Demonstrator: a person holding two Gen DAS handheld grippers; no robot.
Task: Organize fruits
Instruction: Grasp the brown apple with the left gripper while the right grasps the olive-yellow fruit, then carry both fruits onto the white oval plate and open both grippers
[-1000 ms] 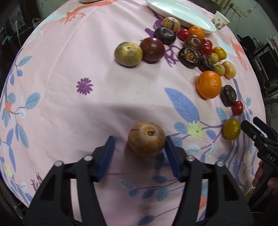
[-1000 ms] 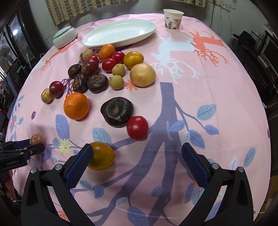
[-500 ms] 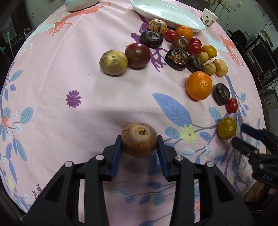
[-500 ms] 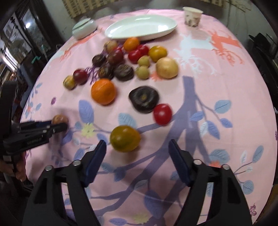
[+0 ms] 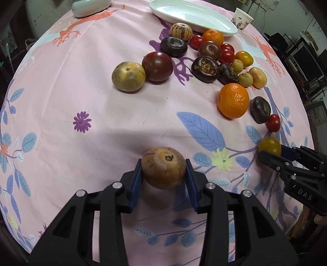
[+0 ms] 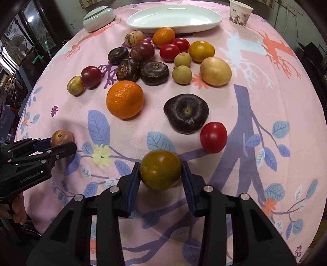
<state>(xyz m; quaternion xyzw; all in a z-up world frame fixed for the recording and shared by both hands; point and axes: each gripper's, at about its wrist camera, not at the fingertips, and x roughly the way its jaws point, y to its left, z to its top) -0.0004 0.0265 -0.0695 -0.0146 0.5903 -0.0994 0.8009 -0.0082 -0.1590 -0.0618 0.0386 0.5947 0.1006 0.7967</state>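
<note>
Brown fruit (image 5: 163, 169) stem-scar up in left gripper (image 5: 163, 176), right gripper (image 6: 160, 174) clamping yellow-green tomato (image 6: 160, 168)

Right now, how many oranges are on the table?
2. A big orange lies mid-table; a smaller orange sits beside the white plate. None seems hidden.

Matt printed cloth (image 5: 102, 98); glossy white plate (image 6: 173, 18); pitted orange (image 6: 124, 99).
</note>
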